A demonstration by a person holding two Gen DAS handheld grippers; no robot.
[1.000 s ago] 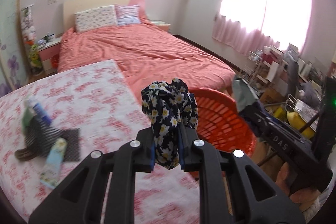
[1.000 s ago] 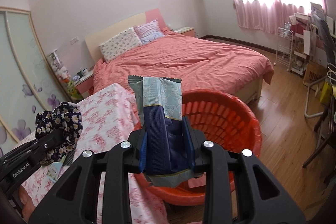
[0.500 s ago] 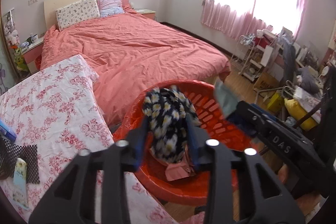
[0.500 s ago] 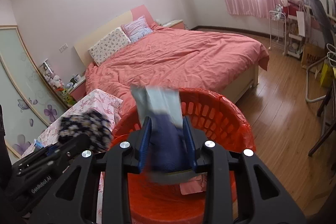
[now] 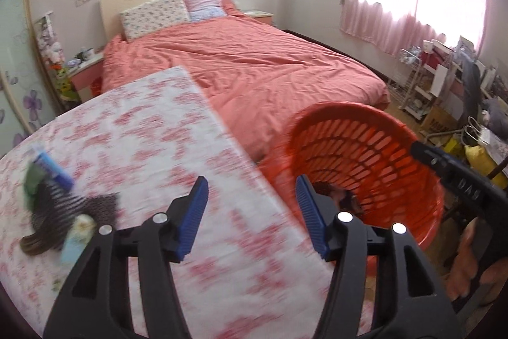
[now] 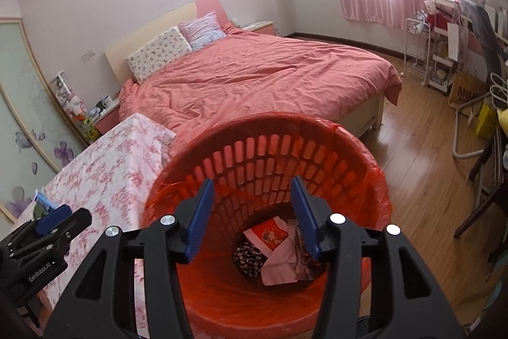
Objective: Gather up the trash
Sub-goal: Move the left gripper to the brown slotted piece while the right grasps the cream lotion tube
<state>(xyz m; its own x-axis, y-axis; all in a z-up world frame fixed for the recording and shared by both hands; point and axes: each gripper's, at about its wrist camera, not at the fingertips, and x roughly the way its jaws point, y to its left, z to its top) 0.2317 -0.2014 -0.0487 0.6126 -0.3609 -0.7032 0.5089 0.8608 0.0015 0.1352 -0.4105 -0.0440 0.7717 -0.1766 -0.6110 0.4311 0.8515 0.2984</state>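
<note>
left jaws: my left gripper (image 5: 252, 196) hangs over the bench edge, its jaws opening with nothing between them.
bench: the bench (image 5: 133, 148) wears a red-flowered white cloth; i see it blurred in the left view.
leftover trash: on the bench's left side lie a blue packet (image 5: 52, 169), a dark striped cloth (image 5: 68, 205) and a pale tube (image 5: 76, 235), all close together.
basket: the orange basket (image 6: 317, 154) stands just beside the bench's right edge, with the bed (image 6: 254, 78) behind it.
right jaws: my right gripper (image 6: 252, 199) hangs over the basket mouth, its jaws opening and empty.
trash in basket: at the bottom i see a dark floral bundle (image 6: 249, 256), a red-and-white wrapper (image 6: 270, 232) and pale pink paper (image 6: 282, 266), touching one another.
hand: at the far right of the left view, fingers (image 5: 465, 262) wrap the right gripper's handle.
floor: wood floor (image 6: 422, 129) to the right of the basket.
</note>
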